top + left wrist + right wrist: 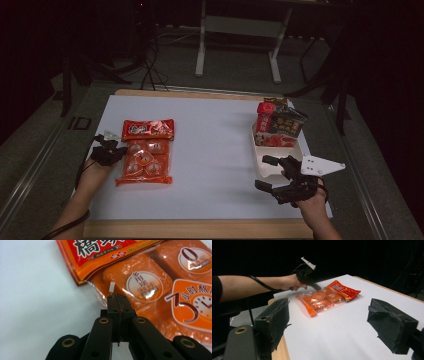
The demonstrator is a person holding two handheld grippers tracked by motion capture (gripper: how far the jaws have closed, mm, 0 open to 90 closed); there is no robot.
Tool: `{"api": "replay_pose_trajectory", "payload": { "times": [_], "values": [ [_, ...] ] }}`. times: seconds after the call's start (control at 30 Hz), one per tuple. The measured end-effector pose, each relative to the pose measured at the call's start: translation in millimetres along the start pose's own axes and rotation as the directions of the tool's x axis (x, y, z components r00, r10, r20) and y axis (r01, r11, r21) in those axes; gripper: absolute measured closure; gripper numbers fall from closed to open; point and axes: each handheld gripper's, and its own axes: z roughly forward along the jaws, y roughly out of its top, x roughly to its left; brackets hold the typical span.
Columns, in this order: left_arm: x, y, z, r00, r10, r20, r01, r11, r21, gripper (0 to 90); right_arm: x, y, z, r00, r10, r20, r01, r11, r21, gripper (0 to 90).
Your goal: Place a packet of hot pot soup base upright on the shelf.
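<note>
An orange bag of small sealed snack packs (146, 155) with a red header lies flat on the white table top at the left. My left gripper (119, 151) sits at the bag's left edge. Close up, its jaws are pressed together with the tips (117, 298) over the bag's (160, 285) clear film border; whether film is pinched between them I cannot tell. From the right gripper view, the left gripper (317, 287) points down at the bag (324, 298). My right gripper (262, 172) hovers open at the front right, its black pads (277, 320) wide apart with nothing between them.
A white tray (298, 148) stands at the right, with red and dark snack packets (277, 125) upright at its far end. The white mat (210, 150) lies on a wooden table whose front edge (200, 227) shows. Beyond the table are dark floor and a metal stand (240, 45).
</note>
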Motion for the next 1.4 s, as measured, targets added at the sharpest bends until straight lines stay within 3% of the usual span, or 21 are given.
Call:
{"api": "replay_pose_trajectory", "payload": {
  "times": [0.07, 0.17, 0.57, 0.73, 0.87, 1.1, 1.37, 1.4],
  "values": [
    [-3.0, 1.2, 0.0, 0.9998, 0.021, -0.001, -0.021, 0.9998, 0.004, 90.0, 0.2, -0.5, -0.3, 1.0, 0.003, -0.001, -0.003, 1.0, 0.003, 17.4],
    [-3.5, 1.0, -0.3, 0.9997, 0.014, 0.02, -0.014, 0.9999, 0.0, 90.0, 0.4, -0.5, -0.1, 1.0, 0.004, -0.002, -0.004, 1.0, 0.003, 17.3],
    [-31.8, 12.4, 10.5, 0.9959, 0.044, 0.078, -0.043, 0.9989, -0.016, 90.0, 1.1, -0.1, 0.9, 0.9999, 0.002, -0.011, -0.002, 1.0, 0.004, 17.4],
    [-58.4, 23.7, 16.6, 0.9856, 0.106, 0.132, -0.105, 0.9943, -0.018, 90.0, 0.7, 0.1, 1.0, 0.9999, 0.004, -0.015, -0.004, 1.0, 0.002, 17.4],
    [-73.7, 32.7, 20.6, 0.9804, 0.141, 0.137, -0.141, 0.9899, -0.011, 90.0, 1.1, 0.2, 1.0, 0.9998, 0.0, -0.017, 0.0, 1.0, 0.002, 17.3],
    [-68.7, 29.1, 12.7, 0.9834, 0.12, 0.136, -0.119, 0.9928, -0.018, 90.0, 0.7, -1.1, 1.3, 0.9997, 0.006, -0.022, -0.006, 1.0, 0.008, 17.4],
    [-63.8, 11.1, -1.7, 0.9828, 0.141, 0.12, -0.147, 0.9879, 0.049, 90.0, 1.3, 0.4, 1.3, 0.9997, 0.003, -0.022, -0.003, 1.0, 0.004, 17.4],
    [-63.9, 6.0, -4.2, 0.9791, 0.137, 0.151, -0.147, 0.9876, 0.056, 90.0, 1.6, 0.6, 1.2, 0.9998, 0.002, -0.022, -0.002, 1.0, 0.004, 17.3]
  ]
}}
